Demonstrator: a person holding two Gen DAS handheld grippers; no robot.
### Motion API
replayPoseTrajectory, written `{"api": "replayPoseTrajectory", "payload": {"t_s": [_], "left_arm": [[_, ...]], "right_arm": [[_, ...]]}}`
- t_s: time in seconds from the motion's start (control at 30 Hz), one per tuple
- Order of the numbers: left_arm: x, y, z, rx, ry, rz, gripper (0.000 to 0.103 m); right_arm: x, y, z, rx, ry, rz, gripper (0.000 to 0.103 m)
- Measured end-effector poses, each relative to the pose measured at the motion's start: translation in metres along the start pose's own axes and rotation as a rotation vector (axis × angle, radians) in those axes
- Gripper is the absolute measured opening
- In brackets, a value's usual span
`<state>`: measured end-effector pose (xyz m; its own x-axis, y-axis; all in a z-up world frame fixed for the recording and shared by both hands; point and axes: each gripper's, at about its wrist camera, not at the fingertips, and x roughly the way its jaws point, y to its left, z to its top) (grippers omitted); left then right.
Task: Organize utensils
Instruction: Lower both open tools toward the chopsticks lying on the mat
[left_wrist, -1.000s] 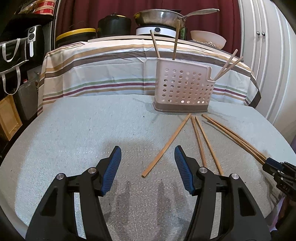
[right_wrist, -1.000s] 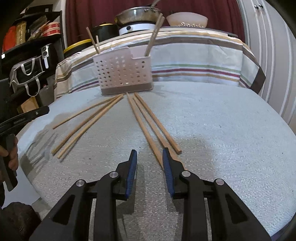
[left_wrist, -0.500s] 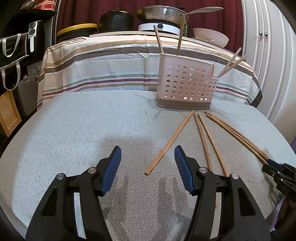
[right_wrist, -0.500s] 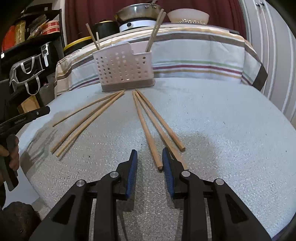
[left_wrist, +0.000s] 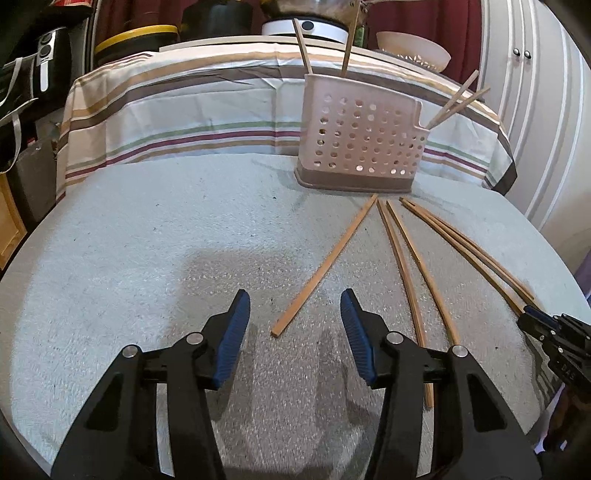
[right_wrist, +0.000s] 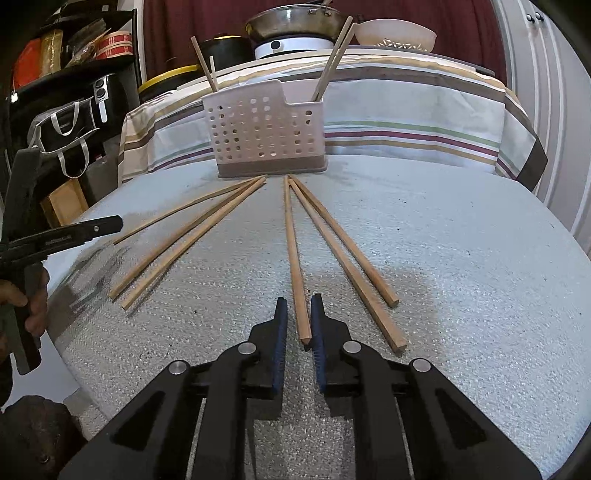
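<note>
Four chopsticks are already stood in the perforated holder (right_wrist: 269, 130), which is seen at twelve o'clock on the pale padded table (right_wrist: 461, 280): two at its left end and two at its right end, all leaning. Six more are counted lying on the table, fanned out from the holder's base toward the near edge, so the task is judged to be less than half done.

The right gripper (right_wrist: 297, 326) is set narrow around the near end of the middle chopstick (right_wrist: 293, 254), whose tip lies between the blue pads (right_wrist: 281, 332); whether it is actually pinched cannot be told, since a slight gap is seen on the left side. The left gripper (left_wrist: 293, 325) is held wide, with the near end of the leftmost chopstick (left_wrist: 325, 266) lying between its fingers but untouched.

The chopsticks are seen as long, thin, square-cut wooden sticks of a light brown colour. From the right wrist view, three lie toward eleven o'clock and two more toward one o'clock of the straddled one, close together in places.
</note>
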<state>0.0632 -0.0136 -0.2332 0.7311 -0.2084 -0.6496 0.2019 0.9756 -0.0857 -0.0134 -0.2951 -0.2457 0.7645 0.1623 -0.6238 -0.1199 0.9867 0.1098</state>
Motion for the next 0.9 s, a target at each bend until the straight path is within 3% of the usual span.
{"api": "replayPoseTrajectory", "payload": {"t_s": [0.07, 0.17, 0.2, 0.63, 0.77, 0.9], "left_arm": [[0.004, -0.001, 0.001, 0.009, 0.012, -0.002, 0.047], [0.016, -0.001, 0.001, 0.013, 0.070, -0.014, 0.026], [0.020, -0.001, 0.000, 0.007, 0.095, -0.022, 0.012], [0.002, -0.010, -0.015, 0.061, 0.079, -0.002, 0.008], [0.001, -0.008, -0.017, 0.023, 0.070, -0.022, 0.027], [0.001, -0.014, -0.022, 0.063, 0.045, 0.002, 0.028]], "right_arm": [[0.000, 0.000, 0.000, 0.000, 0.000, 0.000, 0.014], [0.000, 0.001, 0.000, 0.001, 0.000, 0.001, 0.014], [0.000, 0.001, 0.000, 0.001, 0.000, 0.002, 0.014], [-0.001, 0.003, -0.001, 0.004, -0.002, 0.005, 0.014], [-0.001, 0.002, -0.001, 0.004, -0.002, 0.005, 0.014], [-0.001, 0.003, -0.001, 0.005, -0.002, 0.004, 0.014]]}}
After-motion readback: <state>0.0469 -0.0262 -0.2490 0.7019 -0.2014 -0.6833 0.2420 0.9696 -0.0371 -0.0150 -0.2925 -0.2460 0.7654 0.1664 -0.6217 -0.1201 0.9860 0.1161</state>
